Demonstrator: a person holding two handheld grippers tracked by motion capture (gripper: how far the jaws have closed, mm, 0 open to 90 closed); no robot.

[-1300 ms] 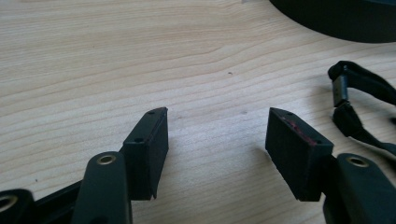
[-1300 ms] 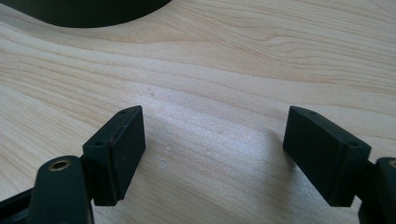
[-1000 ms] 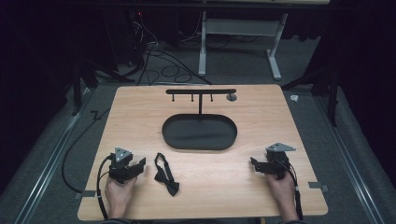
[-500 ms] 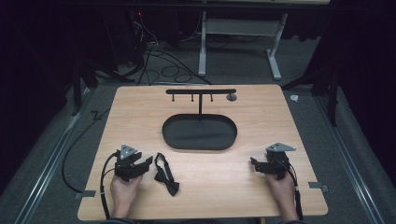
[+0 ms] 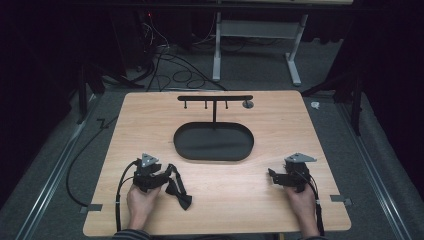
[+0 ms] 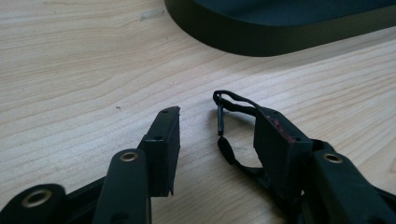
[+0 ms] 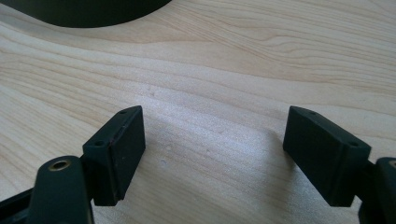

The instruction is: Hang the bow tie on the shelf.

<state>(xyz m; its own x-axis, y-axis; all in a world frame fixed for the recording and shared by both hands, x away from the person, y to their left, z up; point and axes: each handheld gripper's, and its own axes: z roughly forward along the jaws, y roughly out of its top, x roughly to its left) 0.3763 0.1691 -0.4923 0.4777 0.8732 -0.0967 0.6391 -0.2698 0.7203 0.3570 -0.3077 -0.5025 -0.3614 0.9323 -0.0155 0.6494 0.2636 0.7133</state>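
Bow tie (image 5: 178, 192) lying on table (image 5: 260, 210) — left gripper (image 6: 217, 130) jaws closing around its strap, not yet clamping; right gripper (image 7: 212, 154) idling, jaws apart — hanging on rack (image 5: 215, 98) pending.

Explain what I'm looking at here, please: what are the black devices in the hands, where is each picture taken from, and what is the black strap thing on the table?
There is no robot arm. A person holds a two-fingered hand tool in each hand: the left gripper and the right gripper. The wide picture comes from a camera above the wooden table. The two close-ups come from cameras riding on the grippers, looking along their black fingers.

On the table stand a black oval tray with a T-shaped rack rising behind it, and a small black strap lies near the left gripper. The left gripper's fingers have just been closing, with the strap's looped end between them, not yet pinched. The right gripper rests open with bare table between its fingers.
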